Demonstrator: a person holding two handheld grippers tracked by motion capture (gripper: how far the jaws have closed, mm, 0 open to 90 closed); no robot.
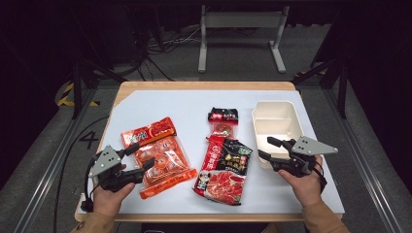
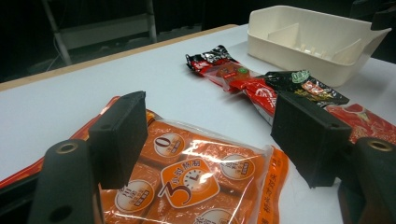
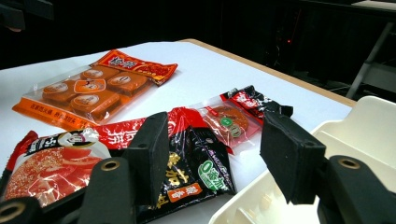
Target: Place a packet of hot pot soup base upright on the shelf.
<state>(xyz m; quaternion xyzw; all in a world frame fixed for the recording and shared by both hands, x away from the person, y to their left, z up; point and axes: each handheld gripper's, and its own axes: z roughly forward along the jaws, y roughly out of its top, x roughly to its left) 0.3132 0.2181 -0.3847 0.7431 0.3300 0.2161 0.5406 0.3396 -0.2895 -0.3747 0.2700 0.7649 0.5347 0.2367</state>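
We are holding the left gripper (image 1: 138, 156) low over the white worktop (image 1: 160, 104), its jaws released and spread wide with nothing clamped between them. Directly beneath and just ahead of this gripper is lying the clear-fronted orange plastic packet of round orange blocks (image 1: 163, 160), flat on the worktop; in the left gripper view the packet (image 2: 196, 177) is filling the gap between the two black pads without either pad pressing on it. We are keeping the right gripper (image 1: 266, 148) over the near edge of the cream plastic compartment tray (image 1: 274, 116), jaws likewise released and gripping nothing. In the right gripper view one jaw is hanging above the tray's rim (image 3: 373, 116) while the other is hovering over the glossy red-and-black sauce pouch (image 3: 154, 163). That pouch (image 1: 224, 170) is resting flat just to the left of the right gripper, between our two grippers. Beyond the pouch, farther from the right gripper, the small clear sachet with a red-and-black top (image 1: 222, 124) is lying partly tucked against the pouch's far end. Our hands are coming in from the near edge, one behind each gripper, well apart from one another.
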